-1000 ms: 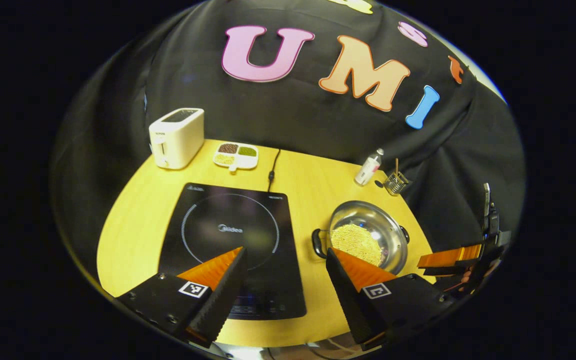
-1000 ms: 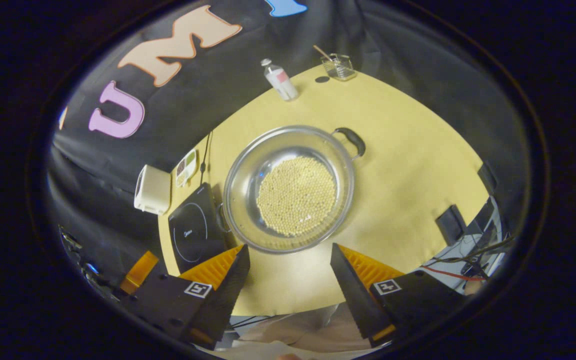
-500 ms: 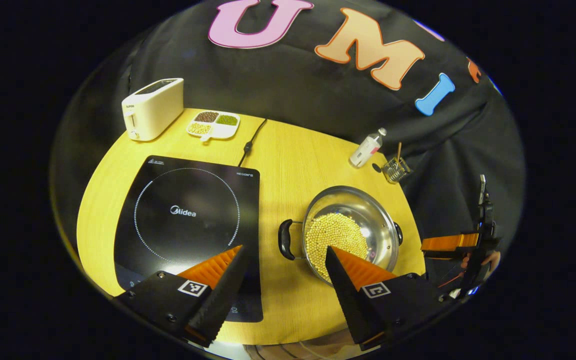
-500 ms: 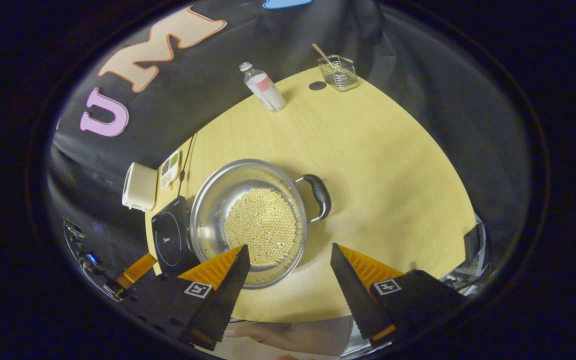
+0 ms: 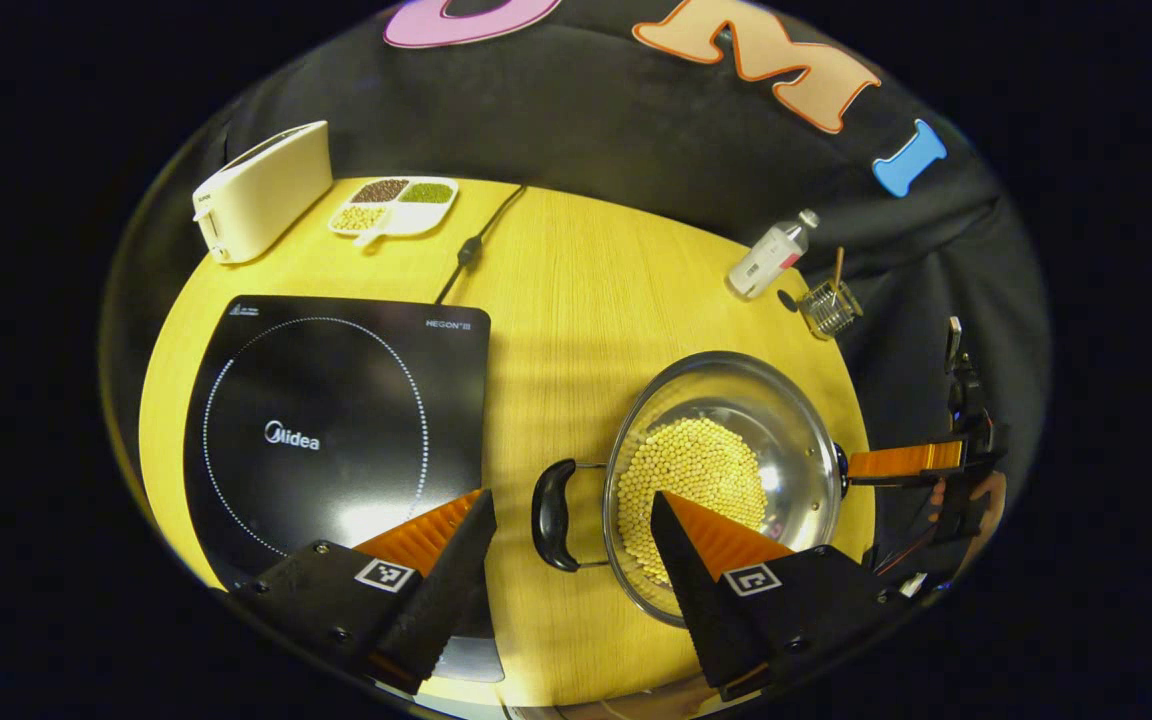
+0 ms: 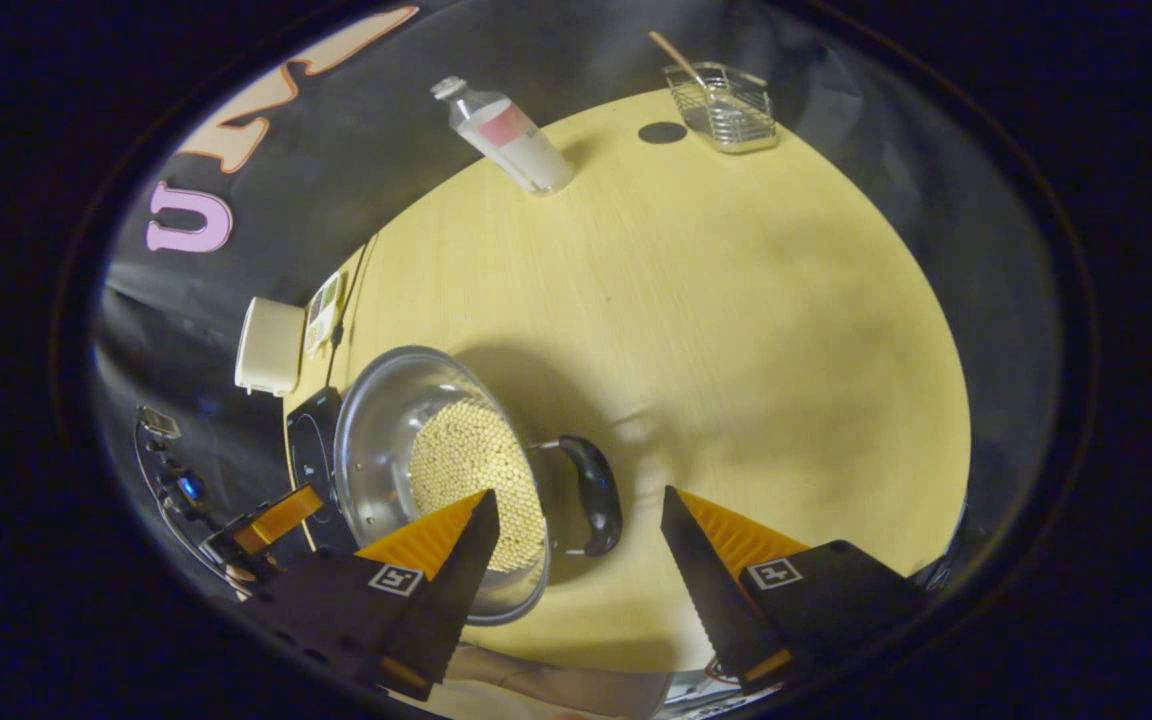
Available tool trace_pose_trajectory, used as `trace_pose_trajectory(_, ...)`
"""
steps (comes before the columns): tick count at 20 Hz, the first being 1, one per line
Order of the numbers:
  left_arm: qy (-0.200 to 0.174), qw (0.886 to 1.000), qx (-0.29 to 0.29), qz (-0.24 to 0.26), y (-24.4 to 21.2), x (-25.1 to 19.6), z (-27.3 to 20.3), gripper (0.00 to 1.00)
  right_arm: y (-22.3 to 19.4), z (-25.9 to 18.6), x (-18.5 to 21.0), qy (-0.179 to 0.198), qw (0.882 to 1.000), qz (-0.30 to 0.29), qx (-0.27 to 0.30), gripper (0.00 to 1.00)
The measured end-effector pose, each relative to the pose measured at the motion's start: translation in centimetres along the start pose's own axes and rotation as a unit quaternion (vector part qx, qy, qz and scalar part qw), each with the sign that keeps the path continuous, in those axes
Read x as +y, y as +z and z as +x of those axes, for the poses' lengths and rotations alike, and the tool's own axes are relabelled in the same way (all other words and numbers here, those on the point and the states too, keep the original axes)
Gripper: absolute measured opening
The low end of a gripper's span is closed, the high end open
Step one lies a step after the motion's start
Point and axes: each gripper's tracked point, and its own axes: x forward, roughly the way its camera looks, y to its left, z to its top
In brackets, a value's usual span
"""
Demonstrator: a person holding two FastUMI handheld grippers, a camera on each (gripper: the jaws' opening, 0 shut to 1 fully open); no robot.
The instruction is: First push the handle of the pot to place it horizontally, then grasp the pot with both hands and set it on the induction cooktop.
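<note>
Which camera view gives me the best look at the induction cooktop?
The left gripper view: the induction cooktop lies nearly whole, its ring marking plain, with one near corner behind the left claw. In the right gripper view only a sliver peeks from behind the pot.

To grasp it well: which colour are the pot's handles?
Black; the pot handle shows best in the left gripper view.

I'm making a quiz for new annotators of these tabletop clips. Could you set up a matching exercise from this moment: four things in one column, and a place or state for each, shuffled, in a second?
Things:
1. pot
2. induction cooktop
3. toaster
4. left hand-held gripper

Places or states:
A. open, fingers apart on either side of a pot handle
B. bare black top
C. holds small yellow beads
D. at the table's far corner, beside a divided dish

Pairs: 1-C, 2-B, 3-D, 4-A
</note>
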Motion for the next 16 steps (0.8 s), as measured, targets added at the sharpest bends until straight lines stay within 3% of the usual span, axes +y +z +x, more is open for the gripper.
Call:
trace_pose_trajectory(1, 0.001, 1.000, 0.012, 0.002, -0.2, -0.1, 0.7, 0.96, 0.1, 0.6, 0.0, 0.005, 1.000, -0.001, 0.010, 1.00)
trace_pose_trajectory(2, 0.001, 1.000, 0.022, 0.002, -0.4, -0.2, 1.3, 0.96, 0.0, 1.3, 0.0, 0.011, 1.000, -0.002, 0.021, 0.94)
trace_pose_trajectory(4, 0.002, 0.999, 0.045, -0.003, -1.0, -0.2, 2.3, 0.96, -0.3, 2.2, -0.2, 0.018, 0.999, -0.009, 0.038, 0.99)
trace_pose_trajectory(9, 0.000, 0.996, 0.085, -0.021, -1.8, 0.1, 4.6, 0.96, -1.4, 4.2, 0.9, 0.058, 0.995, -0.036, 0.070, 0.98)
trace_pose_trajectory(10, -0.003, 0.996, 0.091, -0.026, -1.9, -0.1, 5.0, 0.95, -1.5, 4.7, 1.2, 0.065, 0.994, -0.040, 0.077, 0.89)
trace_pose_trajectory(11, -0.005, 0.995, 0.099, -0.029, -2.1, -0.3, 5.4, 0.93, -1.7, 5.1, 1.6, 0.072, 0.993, -0.042, 0.083, 0.89)
trace_pose_trajectory(12, -0.007, 0.994, 0.105, -0.030, -2.2, -0.4, 5.7, 0.96, -1.7, 5.4, 1.9, 0.078, 0.992, -0.040, 0.088, 0.82)
trace_pose_trajectory(13, -0.008, 0.993, 0.112, -0.030, -2.4, -0.5, 6.0, 0.90, -1.9, 5.6, 2.3, 0.085, 0.991, -0.039, 0.095, 0.77)
trace_pose_trajectory(14, -0.008, 0.992, 0.119, -0.029, -2.7, -0.5, 6.3, 0.89, -2.1, 5.8, 2.5, 0.091, 0.990, -0.040, 0.102, 0.85)
trace_pose_trajectory(15, -0.005, 0.992, 0.126, -0.026, -2.8, -0.5, 6.6, 0.88, -2.3, 6.2, 2.7, 0.096, 0.989, -0.042, 0.107, 0.85)
trace_pose_trajectory(16, -0.001, 0.991, 0.135, -0.025, -3.2, -0.2, 6.9, 0.85, -2.3, 7.2, 2.3, 0.084, 0.989, -0.045, 0.109, 0.72)
